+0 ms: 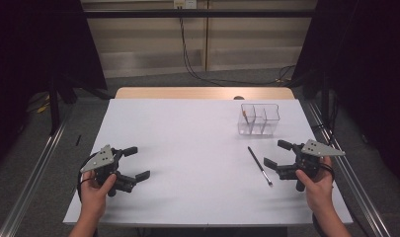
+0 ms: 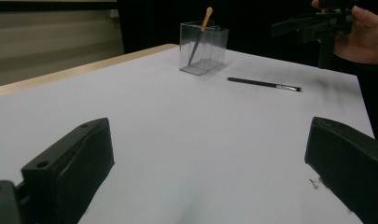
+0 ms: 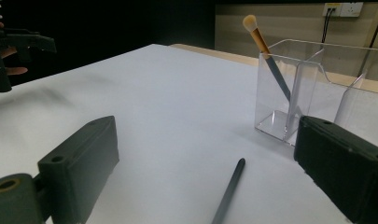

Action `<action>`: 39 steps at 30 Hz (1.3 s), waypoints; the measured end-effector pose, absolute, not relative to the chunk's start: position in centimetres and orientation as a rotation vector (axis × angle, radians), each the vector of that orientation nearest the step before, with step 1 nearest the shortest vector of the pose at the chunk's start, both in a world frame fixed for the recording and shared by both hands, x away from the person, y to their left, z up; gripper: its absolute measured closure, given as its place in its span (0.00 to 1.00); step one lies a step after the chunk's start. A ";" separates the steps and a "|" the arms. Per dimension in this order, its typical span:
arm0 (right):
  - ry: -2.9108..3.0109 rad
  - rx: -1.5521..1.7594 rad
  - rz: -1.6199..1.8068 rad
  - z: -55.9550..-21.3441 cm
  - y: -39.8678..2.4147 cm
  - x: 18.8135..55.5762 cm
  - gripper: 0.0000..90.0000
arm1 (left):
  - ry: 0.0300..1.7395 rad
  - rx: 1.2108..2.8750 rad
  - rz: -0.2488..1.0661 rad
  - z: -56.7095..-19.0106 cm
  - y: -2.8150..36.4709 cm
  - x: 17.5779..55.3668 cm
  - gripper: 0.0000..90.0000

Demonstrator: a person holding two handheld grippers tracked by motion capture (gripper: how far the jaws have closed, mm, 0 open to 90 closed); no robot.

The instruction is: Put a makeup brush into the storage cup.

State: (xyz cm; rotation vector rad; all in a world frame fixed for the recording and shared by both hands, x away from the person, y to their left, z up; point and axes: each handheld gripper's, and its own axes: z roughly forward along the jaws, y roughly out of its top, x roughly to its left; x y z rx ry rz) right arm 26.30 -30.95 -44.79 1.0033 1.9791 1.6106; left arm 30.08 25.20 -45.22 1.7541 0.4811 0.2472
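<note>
A clear three-compartment holder [image 1: 259, 119] [image 2: 203, 46] [image 3: 317, 88] stands at the table's back right, with an orange-tipped brush [image 2: 201, 32] [image 3: 266, 49] leaning in its left compartment. A dark slim brush [image 1: 260, 165] [image 2: 263, 84] [image 3: 229, 190] lies flat on the white table in front of the holder. My right gripper [image 1: 278, 153] [image 3: 205, 172] is open just right of that brush, which lies between its jaws in the right gripper view. My left gripper [image 1: 137, 163] [image 2: 205, 172] is open at the front left, nothing between its fingers.
The white table [image 1: 187, 143] has a wooden strip [image 1: 202, 93] along its far edge. Metal rails [image 1: 34, 168] run along both sides on the floor. Cables [image 1: 197, 69] hang behind the table by the back wall.
</note>
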 end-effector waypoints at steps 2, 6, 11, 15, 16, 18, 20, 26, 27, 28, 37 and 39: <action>1.981 1.002 1.605 -44.9 -31.0 26.1 0.07 | 0.482 1.754 0.249 -45.2 25.2 30.1 0.01; 1.987 1.003 1.591 -45.0 -31.1 25.8 0.07 | 0.483 1.750 0.249 -45.2 25.2 30.1 0.01; 1.988 1.006 1.589 -45.2 -31.3 25.4 0.07 | 0.482 1.752 0.252 -45.2 25.3 30.1 0.01; 1.996 1.012 1.577 -45.6 -31.4 25.1 0.07 | 0.481 1.751 0.253 -45.2 25.4 30.1 0.01; 1.998 1.013 1.569 -45.7 -31.4 25.0 0.07 | 0.481 1.752 0.253 -45.2 25.4 30.1 0.01; 2.001 1.012 1.566 -45.7 -31.5 24.8 0.07 | 0.482 1.753 0.255 -45.2 25.3 30.1 0.01; 1.999 1.011 1.569 -45.8 -31.5 24.6 0.07 | 0.474 1.754 0.260 -45.1 25.3 30.2 0.01; 1.973 1.029 1.574 -45.9 -32.2 23.9 0.07 | 0.470 1.755 0.260 -45.1 25.2 30.2 0.01; 1.969 1.033 1.575 -45.9 -32.3 23.8 0.07 | 0.472 1.751 0.258 -45.1 25.2 30.2 0.01; 1.969 1.037 1.576 -45.9 -32.4 23.7 0.07 | 0.472 1.749 0.258 -45.1 25.2 30.1 0.01; 1.975 1.032 1.555 -46.0 -32.5 23.6 0.07 | 0.482 1.745 0.260 -45.1 25.5 30.2 0.01; 1.972 1.031 1.553 -45.9 -32.5 23.6 0.07 | 0.481 1.744 0.258 -45.1 25.5 30.2 0.01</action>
